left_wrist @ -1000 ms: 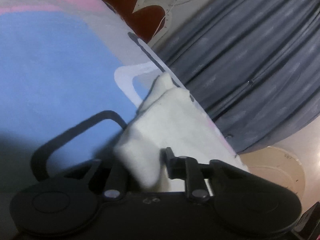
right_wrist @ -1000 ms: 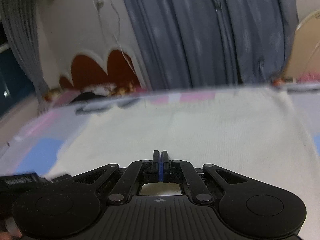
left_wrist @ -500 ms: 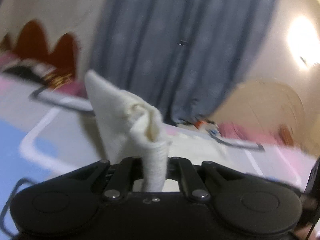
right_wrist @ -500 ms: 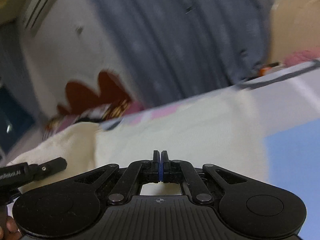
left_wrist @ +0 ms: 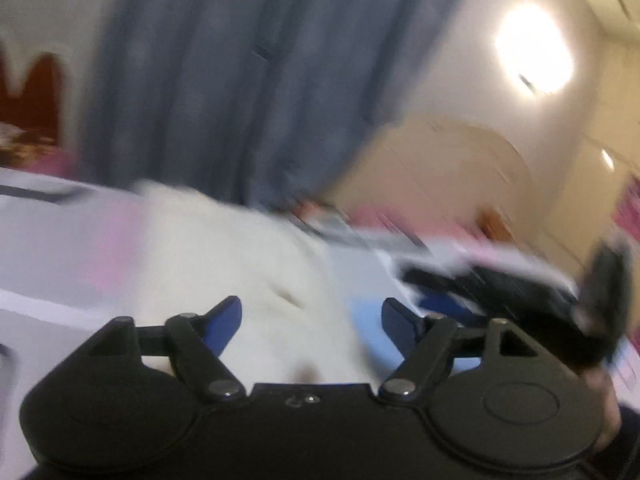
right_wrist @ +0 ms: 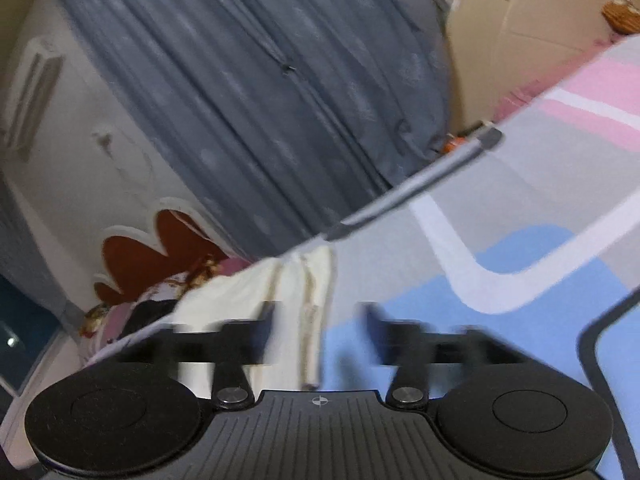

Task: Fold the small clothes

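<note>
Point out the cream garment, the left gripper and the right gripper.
cream garment [left_wrist: 240, 256]: left wrist view, middle of the cloth.
left gripper [left_wrist: 311, 320]: left wrist view, midway between fingertips.
right gripper [right_wrist: 320, 330]: right wrist view, midway between fingertips.

Your left gripper [left_wrist: 311, 322] is matte black with blue finger pads [left_wrist: 224, 322] and silver pivot screws; your right gripper [right_wrist: 318, 334] has a ribbed black housing with a crosshair mark.

Left gripper [left_wrist: 311, 319] is holding its blue-padded jaws spread wide, gripping nothing. Right gripper [right_wrist: 318, 330] is likewise gaping, fingers blurred with motion, its view tilting steeply to one side.
</note>
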A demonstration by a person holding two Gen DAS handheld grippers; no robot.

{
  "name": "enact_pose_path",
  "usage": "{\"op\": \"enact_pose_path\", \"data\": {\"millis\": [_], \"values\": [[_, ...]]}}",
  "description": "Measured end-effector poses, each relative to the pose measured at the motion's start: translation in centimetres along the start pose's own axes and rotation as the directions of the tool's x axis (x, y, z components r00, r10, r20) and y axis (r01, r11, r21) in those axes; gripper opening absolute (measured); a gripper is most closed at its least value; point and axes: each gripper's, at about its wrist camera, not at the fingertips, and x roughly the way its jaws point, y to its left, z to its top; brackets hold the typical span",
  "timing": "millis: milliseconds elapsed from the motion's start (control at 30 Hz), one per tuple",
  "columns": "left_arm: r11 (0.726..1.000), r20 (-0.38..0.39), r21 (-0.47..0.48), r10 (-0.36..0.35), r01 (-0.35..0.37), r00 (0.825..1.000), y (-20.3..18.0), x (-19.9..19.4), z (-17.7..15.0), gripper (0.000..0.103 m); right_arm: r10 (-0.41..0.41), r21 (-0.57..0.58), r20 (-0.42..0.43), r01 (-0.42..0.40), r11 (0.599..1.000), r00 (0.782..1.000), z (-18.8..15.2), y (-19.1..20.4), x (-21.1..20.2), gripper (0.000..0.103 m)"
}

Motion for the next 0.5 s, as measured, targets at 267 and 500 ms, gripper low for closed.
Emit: {"op": "enact_pose_path", "data": {"millis": [267, 500], "values": [[0.945, -0.099, -0.248, 0.196, -0.215, 0.976, 10.5, 3.3, -0.5, 0.068, 0.092, -0.062, -0.172, -0.104, 0.993, 0.981, -2.6, 4.0, 6.1, 0.056], [0.934, -0.135, -0.277, 0.195, -0.226, 0.971, 12.7, 3.1, -1.7, 0.069, 0.136, 0.046, -0.257, -0.128, 0.991, 0.957, -3.2, 3.3, 9.9, 0.056]]}}
